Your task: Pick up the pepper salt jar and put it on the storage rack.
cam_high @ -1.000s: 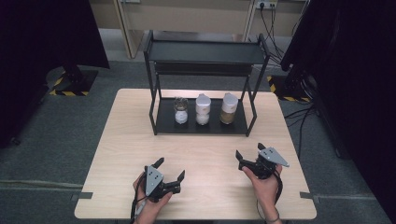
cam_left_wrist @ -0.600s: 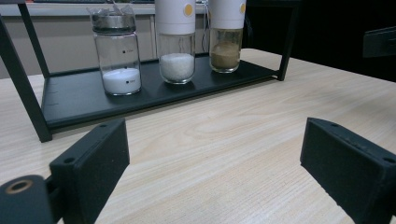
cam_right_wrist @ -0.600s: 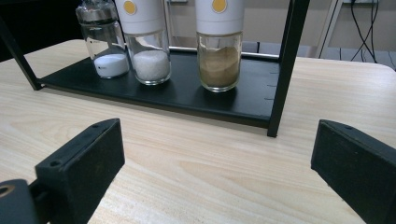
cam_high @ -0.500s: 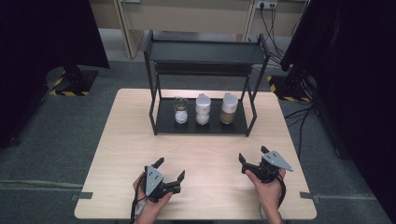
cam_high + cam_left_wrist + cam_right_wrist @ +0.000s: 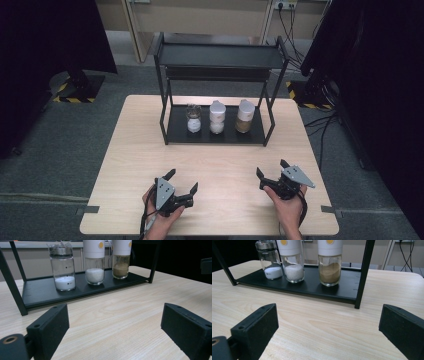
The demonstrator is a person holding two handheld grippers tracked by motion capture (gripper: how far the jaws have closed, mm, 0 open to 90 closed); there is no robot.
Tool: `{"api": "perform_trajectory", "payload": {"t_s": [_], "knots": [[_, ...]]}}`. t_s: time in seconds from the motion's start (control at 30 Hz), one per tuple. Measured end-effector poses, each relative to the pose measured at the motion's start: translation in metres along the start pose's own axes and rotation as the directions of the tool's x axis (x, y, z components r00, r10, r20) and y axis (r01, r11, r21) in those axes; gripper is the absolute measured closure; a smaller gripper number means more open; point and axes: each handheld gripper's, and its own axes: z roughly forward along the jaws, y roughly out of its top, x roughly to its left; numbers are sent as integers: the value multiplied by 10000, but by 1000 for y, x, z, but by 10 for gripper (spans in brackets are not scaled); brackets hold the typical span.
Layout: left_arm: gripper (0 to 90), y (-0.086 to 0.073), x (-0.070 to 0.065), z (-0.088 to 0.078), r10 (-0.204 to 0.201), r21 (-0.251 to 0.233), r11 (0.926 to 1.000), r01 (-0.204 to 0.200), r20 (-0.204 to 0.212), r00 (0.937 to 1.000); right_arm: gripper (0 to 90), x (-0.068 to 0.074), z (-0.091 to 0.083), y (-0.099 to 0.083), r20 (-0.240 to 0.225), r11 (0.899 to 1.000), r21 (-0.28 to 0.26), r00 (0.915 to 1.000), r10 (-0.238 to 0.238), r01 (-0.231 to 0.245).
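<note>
Black-jawed and spread wide, the right gripper [image 5: 272, 170] has drawn back toward the worktop's near edge since a second ago; the left gripper [image 5: 181, 179], equally spread, has kept its place. Both grip nothing. On the black metal rack [image 5: 176, 131] near the far edge stand the metal-capped clear glass jar [image 5: 62, 267], white-capped jar of white grains [image 5: 94, 262] and white-capped jar of brown powder [image 5: 330, 263]. Tiny print on the clear jar is unreadable; the caps are cut off.

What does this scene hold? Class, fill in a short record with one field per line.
Surface: light wooden table
Rack: black metal two-tier shelf rack, at the table's far side
Lower shelf, from the left: clear glass jar with metal lid, white-capped grinder of white grains, white-capped grinder of brown powder
Left gripper: jaws open, empty
Right gripper: jaws open, empty
</note>
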Motion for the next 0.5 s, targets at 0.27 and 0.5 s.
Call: {"api": "perform_trajectory", "payload": {"t_s": [0.27,0.5], "knots": [[75,0,0,0,14,6,10000,-14,-1,10000,27,-1,-5,-2,21,10000,-74,10000,9,-9],[75,0,0,0,9,6,10000,-9,-3,10000,27,-3,-10,-5,55,10000,-68,10000,16,-15]]}}
